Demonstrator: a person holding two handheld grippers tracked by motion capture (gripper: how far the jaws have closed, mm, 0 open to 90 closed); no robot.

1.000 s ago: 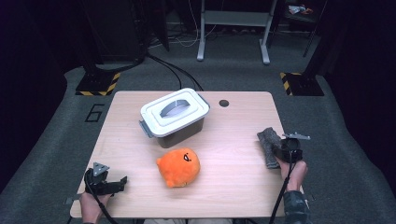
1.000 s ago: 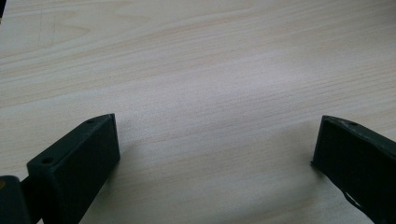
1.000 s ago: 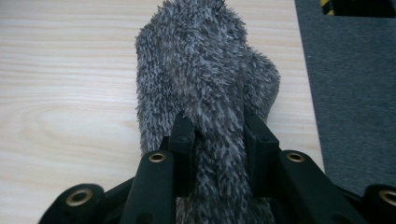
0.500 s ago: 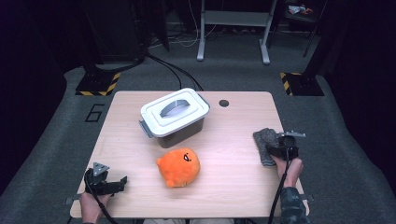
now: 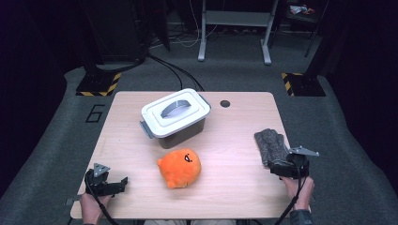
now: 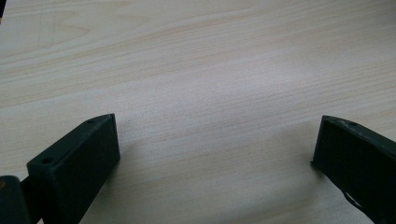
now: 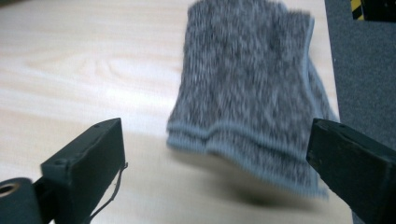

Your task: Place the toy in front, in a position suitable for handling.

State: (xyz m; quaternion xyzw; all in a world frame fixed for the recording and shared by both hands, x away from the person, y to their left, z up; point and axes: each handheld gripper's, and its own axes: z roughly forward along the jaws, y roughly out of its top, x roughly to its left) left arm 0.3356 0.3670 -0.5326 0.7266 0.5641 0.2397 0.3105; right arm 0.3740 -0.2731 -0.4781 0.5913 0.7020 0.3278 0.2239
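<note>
The right gripper [image 5: 283, 165] has just been opening its jaws – they stand wide apart, and the grey cloth [image 7: 254, 93] lies on the table [image 5: 234, 140] just ahead of them, not pinched. The left gripper [image 5: 123, 180] rests at the near left corner with its jaws wide apart too, over bare wood. A number 6 [image 5: 95, 113] is painted on the floor beside the table. The cloth is fuzzy, speckled grey and folded, with a lighter edge – it sits near the right edge of the table. Farther off are an orange stuffed toy [image 5: 179, 168] and a box with a white lid [image 5: 175, 117].
</note>
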